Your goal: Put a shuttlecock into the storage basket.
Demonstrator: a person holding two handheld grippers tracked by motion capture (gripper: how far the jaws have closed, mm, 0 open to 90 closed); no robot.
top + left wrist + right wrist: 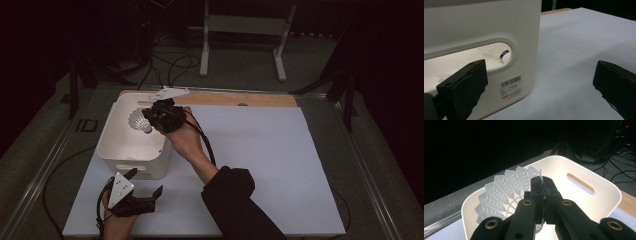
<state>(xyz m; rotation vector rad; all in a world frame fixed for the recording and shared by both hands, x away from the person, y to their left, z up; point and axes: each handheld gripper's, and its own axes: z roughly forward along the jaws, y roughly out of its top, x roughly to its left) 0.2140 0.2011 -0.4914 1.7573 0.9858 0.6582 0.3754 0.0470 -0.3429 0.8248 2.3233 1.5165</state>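
The right gripper (148,120) is held over the open top of the white bin (106,142), which stands at the left side of the white table sheet (260,150). Its jaws are pressed together on the skirt of a white shuttlecock (137,119); the right gripper view shows the two black jaws (543,188) meeting on the edge of the ribbed plastic skirt (501,192), with the bin's rim (599,176) and slotted handle (580,183) beyond. The shuttlecock hangs above the bin's interior, clear of the floor of the bin, its skirt pointing away from the hand.

The left gripper (145,182) rests low at the near left corner of the sheet, just beside the bin's near wall. Its jaws stand wide apart with nothing between them. In the left gripper view one jaw sits in front of the bin's handle slot (474,55), through which the shuttlecock's blue-banded base (504,54) is visible; a barcode label (510,86) is stuck on the wall below.

A wooden board (240,98) borders the far edge of the sheet. Past the table, cables (175,65) lie on the floor and a white frame stand (245,35) rises. The right forearm's dark sleeve (235,200) crosses the sheet's near middle.
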